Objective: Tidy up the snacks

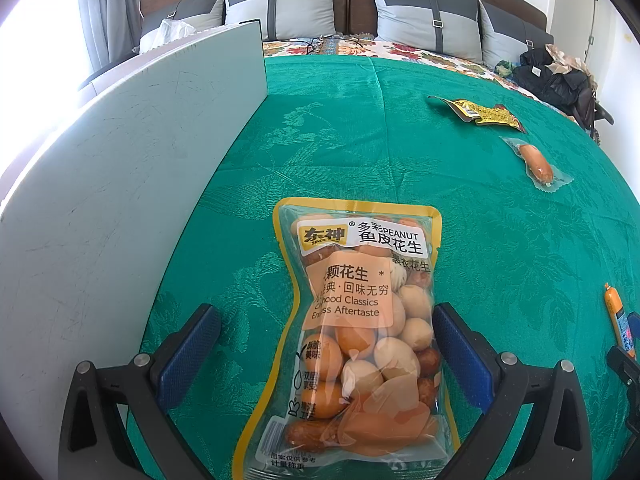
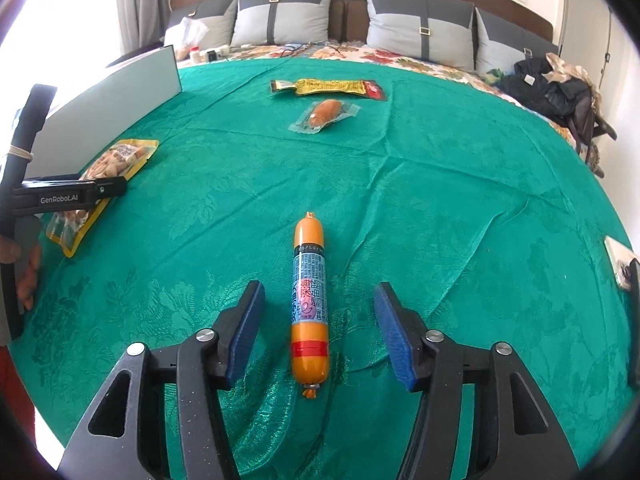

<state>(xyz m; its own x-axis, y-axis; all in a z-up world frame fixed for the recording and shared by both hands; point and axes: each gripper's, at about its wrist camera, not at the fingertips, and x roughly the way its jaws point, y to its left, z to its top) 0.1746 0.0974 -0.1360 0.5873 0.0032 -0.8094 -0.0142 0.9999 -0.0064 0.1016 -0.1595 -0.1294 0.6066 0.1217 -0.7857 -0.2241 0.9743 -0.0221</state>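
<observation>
The left gripper (image 1: 326,320) stands released around the peanut bag (image 1: 352,332) — pads apart from it, its near end cut off. The right gripper (image 2: 318,320) is released too; the sausage stick (image 2: 310,304) lies untouched between its fingers on the green cloth (image 2: 440,200).

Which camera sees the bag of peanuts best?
The left wrist camera: the peanut bag fills the middle, label readable, between the open left gripper. The right wrist camera shows it only small at the left edge, partly hidden behind that gripper.
</observation>
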